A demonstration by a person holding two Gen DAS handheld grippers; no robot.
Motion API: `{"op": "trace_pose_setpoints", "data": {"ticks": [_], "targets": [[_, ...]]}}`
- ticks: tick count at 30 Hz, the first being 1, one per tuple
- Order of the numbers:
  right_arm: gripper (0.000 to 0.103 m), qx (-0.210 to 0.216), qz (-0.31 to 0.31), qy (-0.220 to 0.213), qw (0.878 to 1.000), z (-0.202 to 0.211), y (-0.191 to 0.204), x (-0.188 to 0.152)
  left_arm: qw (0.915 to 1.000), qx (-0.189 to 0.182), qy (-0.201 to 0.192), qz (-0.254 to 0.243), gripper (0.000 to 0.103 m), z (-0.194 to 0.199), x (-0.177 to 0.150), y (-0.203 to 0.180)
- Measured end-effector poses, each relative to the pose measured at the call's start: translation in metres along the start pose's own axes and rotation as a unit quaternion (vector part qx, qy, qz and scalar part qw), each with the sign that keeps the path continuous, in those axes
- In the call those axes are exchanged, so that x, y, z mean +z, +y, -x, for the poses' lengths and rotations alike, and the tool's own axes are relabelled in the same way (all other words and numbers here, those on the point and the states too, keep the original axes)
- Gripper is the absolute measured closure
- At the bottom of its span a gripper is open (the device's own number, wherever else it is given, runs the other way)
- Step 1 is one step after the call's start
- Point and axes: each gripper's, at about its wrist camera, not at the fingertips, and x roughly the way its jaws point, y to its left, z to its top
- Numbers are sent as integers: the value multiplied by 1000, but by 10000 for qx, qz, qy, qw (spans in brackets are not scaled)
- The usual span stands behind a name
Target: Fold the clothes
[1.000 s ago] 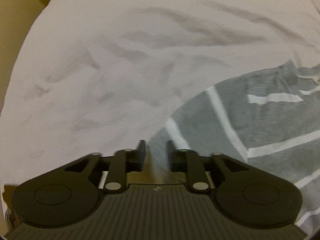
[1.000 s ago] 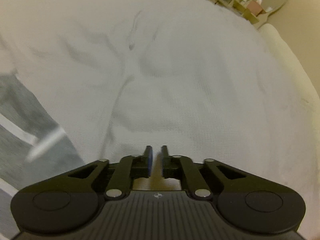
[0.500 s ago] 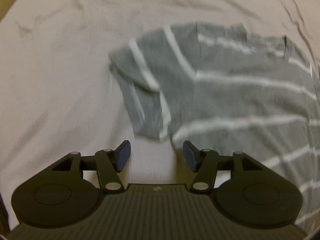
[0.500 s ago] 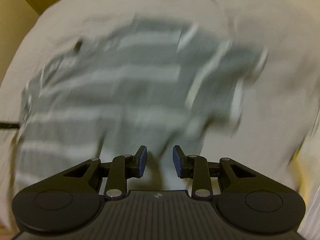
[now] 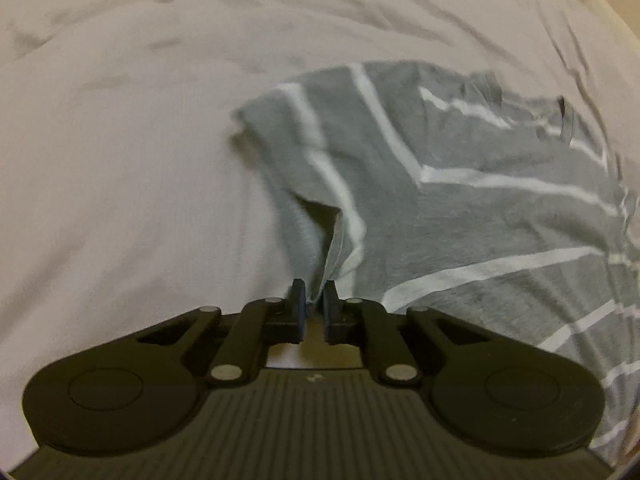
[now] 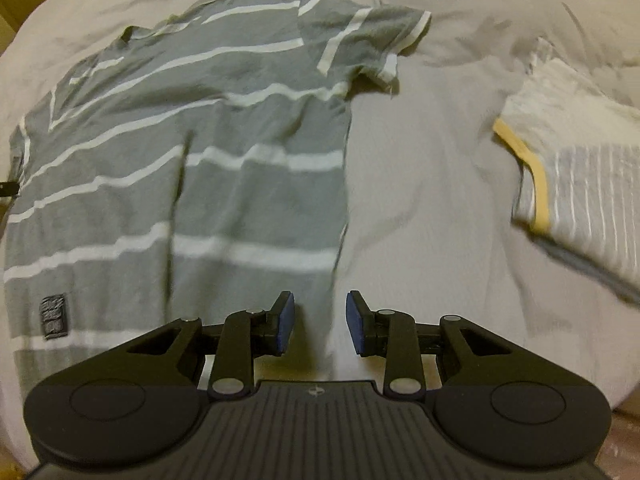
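Note:
A grey T-shirt with white stripes (image 6: 192, 128) lies spread flat on a white bedsheet (image 6: 432, 200). In the left wrist view the same T-shirt (image 5: 460, 200) fills the right half, and my left gripper (image 5: 314, 294) is shut on the hem of its near sleeve, whose cloth rises in a fold from the pads. My right gripper (image 6: 320, 318) stands open just above the shirt's right bottom edge, with that edge running between its blue pads (image 6: 286, 322). A dark label (image 6: 52, 314) sits on the shirt's lower left.
A second garment, pale striped with a yellow trimmed edge (image 6: 568, 176), lies folded on the sheet to the right of the T-shirt. The sheet (image 5: 120, 160) is wrinkled all round. A strip of floor or bed edge shows at the far right bottom.
The left gripper, open half a second ago beside the sleeve, has shut on the sleeve hem. The right gripper has opened wider and swung over the shirt's lower right edge.

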Motion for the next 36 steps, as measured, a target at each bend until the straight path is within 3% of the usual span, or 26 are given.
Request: {"op": "trace_pose_setpoints", "data": {"ticks": [2, 7, 10, 14, 19, 23, 27, 28, 29, 30, 31, 32, 36], "targets": [[66, -28, -111, -26, 9999, 5, 5, -12, 9999, 92, 30, 64, 100, 11, -9, 15], [63, -96, -309, 6, 9995, 19, 15, -47, 9999, -106, 5, 27, 97, 54, -45, 38], [59, -102, -346, 49, 9993, 29, 17, -70, 9986, -535, -48, 11, 80, 84, -81, 31], [59, -70, -293, 246, 9992, 31, 12, -97, 9920, -1248, 107, 125, 69, 106, -141, 6], [56, 171, -273, 520, 9981, 23, -4, -118, 9799, -1817, 761, 327, 59, 96, -221, -47], [56, 480, -357, 545, 9967, 12, -23, -123, 9764, -1814, 1046, 525, 49, 78, -256, -84], [56, 897, -538, 699, 9921, -7, -39, -128, 9761, -1657, 1129, 841, 47, 65, -270, -108], [56, 1039, -554, 732, 9903, -11, -42, -129, 9761, -1613, 1121, 927, 47, 63, -271, -112], [56, 1167, -540, 761, 9888, -15, -43, -129, 9762, -1597, 1112, 956, 59, 62, -269, -115], [67, 1266, -498, 803, 9874, -18, -43, -129, 9768, -1566, 1126, 934, 71, 61, -268, -119], [98, 1311, -437, 872, 9866, -20, -42, -128, 9777, -1515, 1143, 901, 95, 61, -266, -122], [103, 1348, -374, 939, 9857, -22, -42, -127, 9795, -1431, 1147, 837, 102, 63, -264, -124], [103, 1103, 88, 813, 9905, 4, -48, -117, 9859, -1271, 960, 510, 103, 90, -260, -119]]}}
